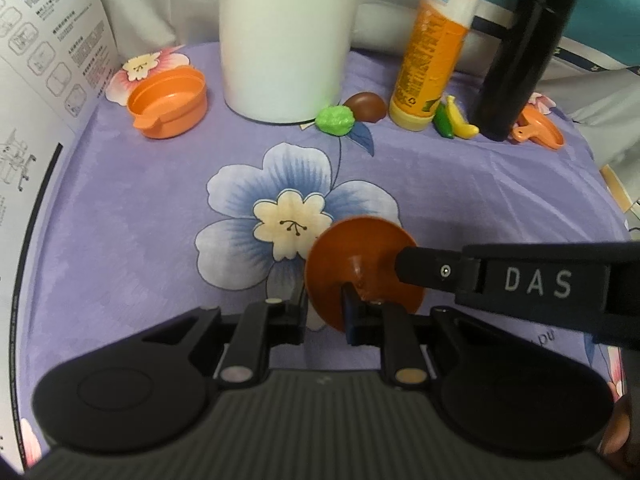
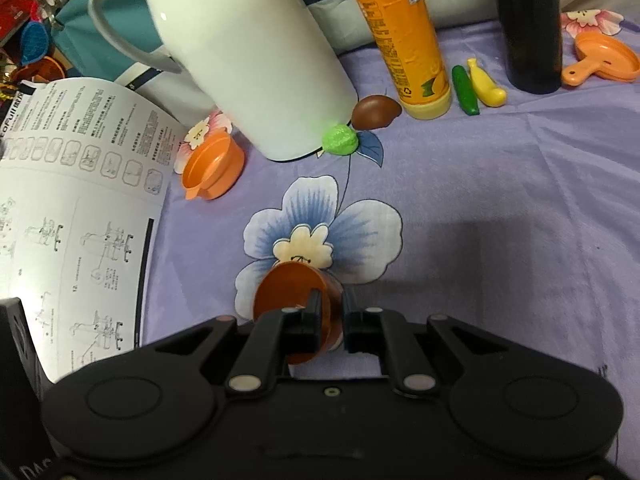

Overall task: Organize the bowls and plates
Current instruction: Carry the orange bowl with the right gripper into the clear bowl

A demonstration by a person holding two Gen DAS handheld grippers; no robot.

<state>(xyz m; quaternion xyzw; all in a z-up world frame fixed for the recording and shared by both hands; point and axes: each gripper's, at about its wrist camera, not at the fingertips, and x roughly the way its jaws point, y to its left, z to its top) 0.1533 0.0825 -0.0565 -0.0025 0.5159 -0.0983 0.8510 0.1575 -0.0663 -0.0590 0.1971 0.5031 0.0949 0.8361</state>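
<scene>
The surface (image 1: 120,208) wears a purple flowered cloth. At its back stand a white jug (image 1: 286,40), a black bottle (image 1: 516,60) and an orange bottle (image 1: 432,52); an orange bowl (image 1: 168,102) sits to the left. Over the big blue flower, the left hand-held gripper (image 1: 324,304) is clenched on the edge of a small brown dish (image 1: 360,264), held on edge. The right hand-held gripper (image 2: 330,318) is likewise clenched on a brown dish (image 2: 288,296), whose rim sits between its fingers. In the left view the right one's finger (image 1: 432,270) touches the same dish.
</scene>
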